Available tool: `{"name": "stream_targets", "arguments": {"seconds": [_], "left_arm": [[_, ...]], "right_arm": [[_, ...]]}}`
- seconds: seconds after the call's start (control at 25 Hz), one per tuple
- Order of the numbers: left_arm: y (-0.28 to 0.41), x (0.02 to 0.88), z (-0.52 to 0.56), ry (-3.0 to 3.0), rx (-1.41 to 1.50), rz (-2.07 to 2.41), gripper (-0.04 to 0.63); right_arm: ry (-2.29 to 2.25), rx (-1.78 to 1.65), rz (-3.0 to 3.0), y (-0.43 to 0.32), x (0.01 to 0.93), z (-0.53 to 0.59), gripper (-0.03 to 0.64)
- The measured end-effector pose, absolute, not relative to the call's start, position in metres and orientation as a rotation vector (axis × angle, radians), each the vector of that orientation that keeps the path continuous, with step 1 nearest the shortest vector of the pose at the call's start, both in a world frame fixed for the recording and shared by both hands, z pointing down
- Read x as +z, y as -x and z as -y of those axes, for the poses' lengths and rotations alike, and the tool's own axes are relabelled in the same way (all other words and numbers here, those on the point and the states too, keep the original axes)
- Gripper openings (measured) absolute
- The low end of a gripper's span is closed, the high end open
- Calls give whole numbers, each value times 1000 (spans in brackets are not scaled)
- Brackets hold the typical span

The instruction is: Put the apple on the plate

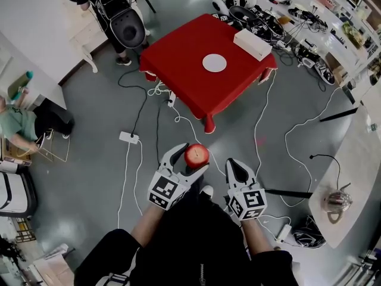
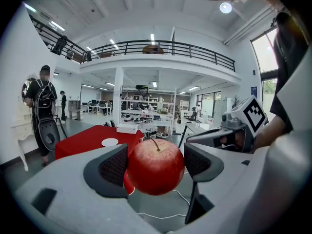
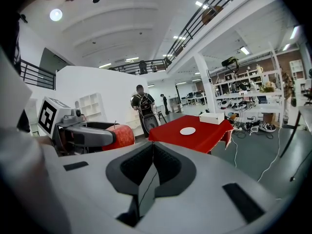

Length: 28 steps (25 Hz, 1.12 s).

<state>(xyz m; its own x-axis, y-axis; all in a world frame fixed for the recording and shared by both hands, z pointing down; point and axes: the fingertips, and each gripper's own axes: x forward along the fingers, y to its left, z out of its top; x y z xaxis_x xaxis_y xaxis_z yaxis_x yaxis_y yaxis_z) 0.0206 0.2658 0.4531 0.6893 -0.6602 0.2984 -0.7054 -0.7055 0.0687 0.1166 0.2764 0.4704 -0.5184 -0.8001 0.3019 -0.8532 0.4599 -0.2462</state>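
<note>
A red apple [image 1: 196, 155] sits between the jaws of my left gripper [image 1: 189, 158], which is shut on it, held in the air above the grey floor. In the left gripper view the apple [image 2: 155, 166] fills the gap between the two dark pads. My right gripper [image 1: 237, 170] hangs beside it on the right, shut, with nothing in it. A small white plate [image 1: 214, 62] lies on the red-clothed table [image 1: 178, 70] far ahead; the plate [image 3: 187, 130] also shows in the right gripper view. The apple [image 3: 122, 135] is at that view's left.
A white box [image 1: 252, 43] rests on the table's far right corner. Cables and a power strip [image 1: 128, 137] trail over the floor before the table. A person with a backpack [image 1: 122, 16] stands beyond the table's left. A seated person [image 1: 24, 127] is at far left.
</note>
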Motion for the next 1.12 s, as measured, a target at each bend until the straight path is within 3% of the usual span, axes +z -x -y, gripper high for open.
{"name": "stream_targets", "arguments": {"seconds": [1.12], "left_arm": [[-7, 442, -199, -2773, 319, 1124, 364]], "right_arm": [[-1428, 527, 2557, -94, 471, -223, 11]]}}
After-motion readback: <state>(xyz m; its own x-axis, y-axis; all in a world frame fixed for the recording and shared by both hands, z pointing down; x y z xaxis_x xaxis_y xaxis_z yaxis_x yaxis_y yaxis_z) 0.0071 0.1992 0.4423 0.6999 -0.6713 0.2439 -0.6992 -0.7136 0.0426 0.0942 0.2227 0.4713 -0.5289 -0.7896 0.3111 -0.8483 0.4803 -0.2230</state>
